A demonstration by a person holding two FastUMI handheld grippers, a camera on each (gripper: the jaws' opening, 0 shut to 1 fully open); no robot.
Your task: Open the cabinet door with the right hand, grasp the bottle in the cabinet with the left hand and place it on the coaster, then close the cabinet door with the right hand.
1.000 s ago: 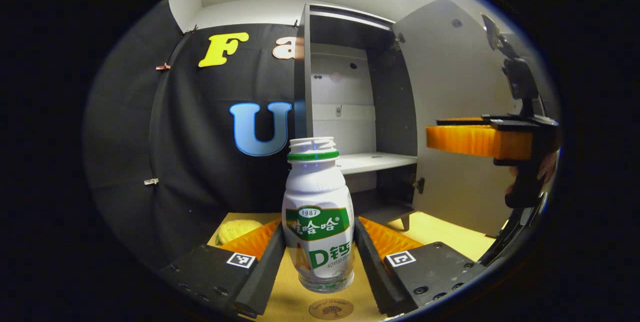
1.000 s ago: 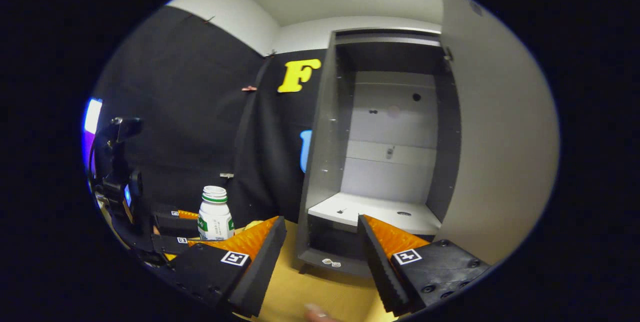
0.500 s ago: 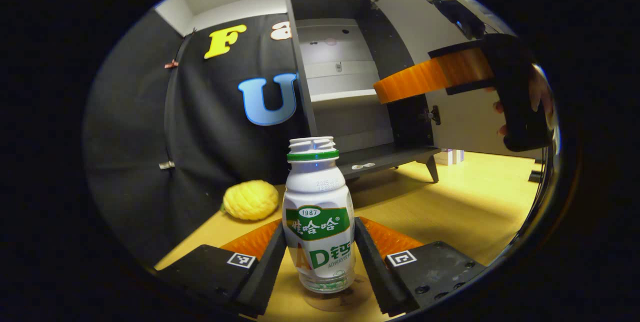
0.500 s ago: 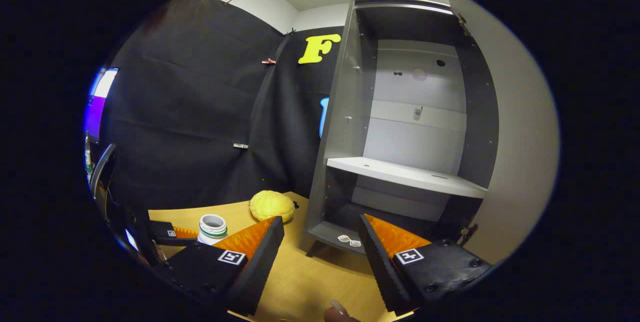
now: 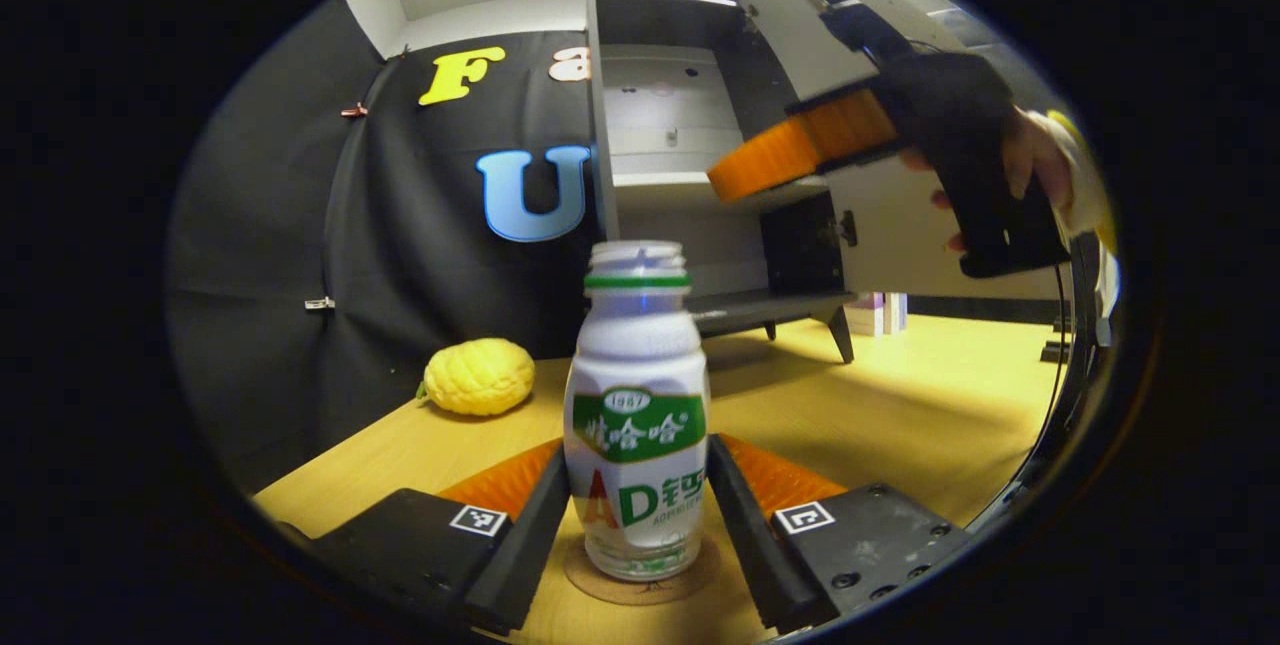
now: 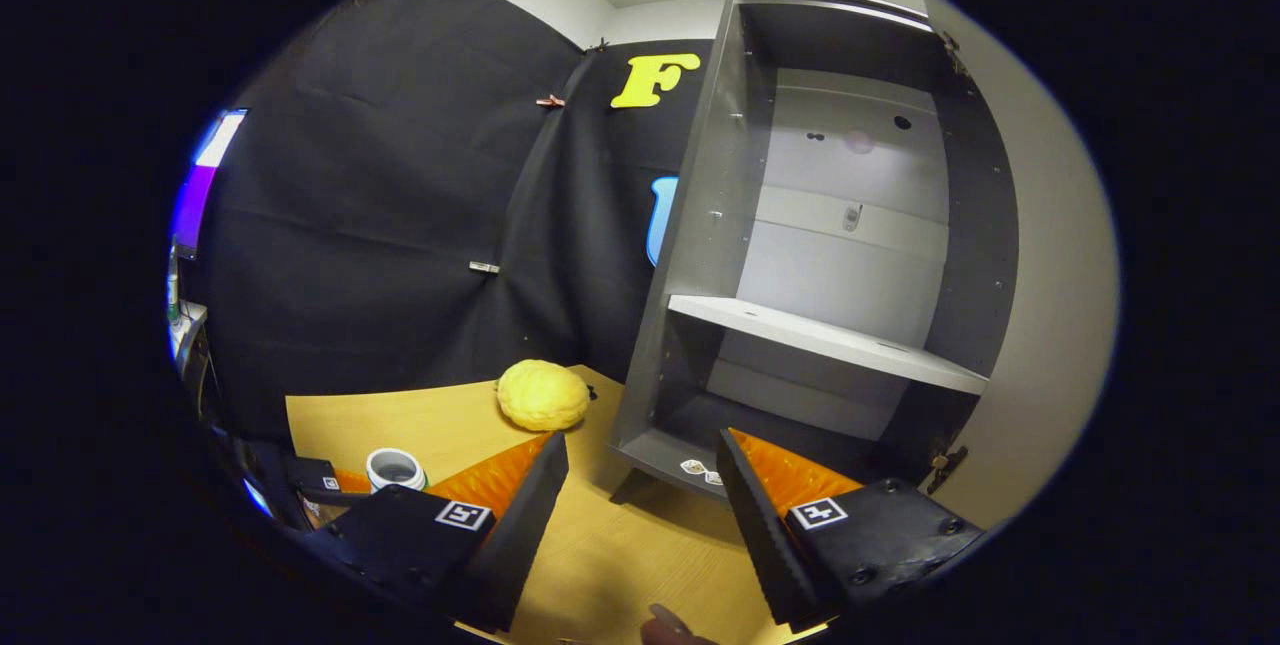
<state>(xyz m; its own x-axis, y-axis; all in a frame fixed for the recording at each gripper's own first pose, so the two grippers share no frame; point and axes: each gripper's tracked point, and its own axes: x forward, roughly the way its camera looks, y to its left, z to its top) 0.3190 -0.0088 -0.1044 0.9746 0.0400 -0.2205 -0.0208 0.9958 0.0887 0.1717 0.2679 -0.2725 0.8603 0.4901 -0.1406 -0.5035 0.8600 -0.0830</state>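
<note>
A white bottle [image 5: 637,425] with a green label stands upright on a round coaster [image 5: 690,570] on the wooden table. My left gripper [image 5: 637,455] is shut on the bottle's lower body, one finger on each side. The bottle's open top [image 6: 395,470] shows at lower left in the right gripper view, with the left gripper [image 6: 320,480] beside it. A hand holds my right gripper [image 5: 770,155] in the air in front of the grey cabinet [image 5: 680,125]. In its own view the right gripper [image 6: 640,440] is open with nothing between its fingers. The cabinet door [image 6: 1050,275] stands wide open at the right.
A yellow bumpy fruit-like object [image 5: 478,377] lies on the table by the black cloth wall, left of the cabinet [image 6: 830,255]. The cabinet's white shelf [image 6: 830,345] is bare. Small stickers [image 6: 700,470] lie on its bottom board. Open tabletop [image 5: 900,405] stretches to the right.
The left gripper carried the bottle down from the cabinet front onto the coaster. The right gripper lifted and tilted, staying open before the cabinet.
</note>
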